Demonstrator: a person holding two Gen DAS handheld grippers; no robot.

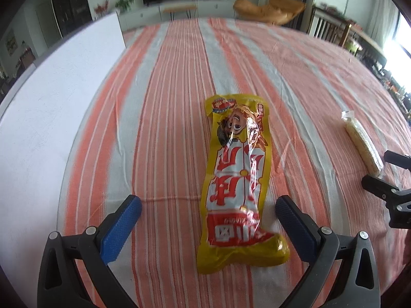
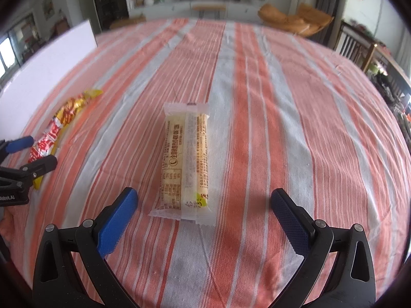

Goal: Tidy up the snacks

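An orange-and-white striped cloth (image 1: 179,102) covered the whole supporting surface, wrinkled in places. A yellow snack packet (image 1: 237,179) lay flat on it, lengthwise between the spread fingers of the left gripper (image 1: 208,205), its near end level with the fingertips. A pale wafer bar in clear wrap (image 2: 186,164) lay flat just ahead of the right gripper (image 2: 204,200), between its open fingers. A white board (image 1: 51,107) stood on the cloth to the left of both.
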